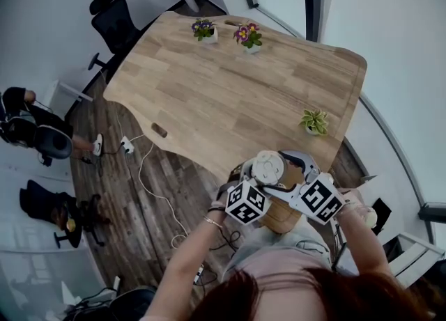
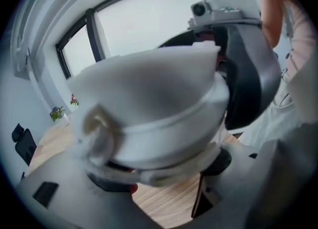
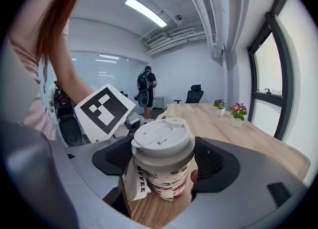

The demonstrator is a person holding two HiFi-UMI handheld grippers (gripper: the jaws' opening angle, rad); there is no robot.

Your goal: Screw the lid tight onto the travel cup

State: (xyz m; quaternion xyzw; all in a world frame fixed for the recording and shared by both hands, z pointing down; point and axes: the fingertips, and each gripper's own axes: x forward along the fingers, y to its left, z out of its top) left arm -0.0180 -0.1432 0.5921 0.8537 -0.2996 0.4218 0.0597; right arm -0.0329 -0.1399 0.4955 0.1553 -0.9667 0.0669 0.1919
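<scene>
White lid on travel cup lettered "OFFEE", right claw clamping cup, left claw seemingly gripping lid.

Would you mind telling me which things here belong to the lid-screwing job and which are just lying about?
In the job: travel cup, lid, left gripper, right gripper.
Lying about: three potted plants, office chair, floor cable.

Travel cup: mottled white-brown body, upright, clamped between right gripper jaws. Lid: white, seated on rim, left gripper jaws around it.
</scene>
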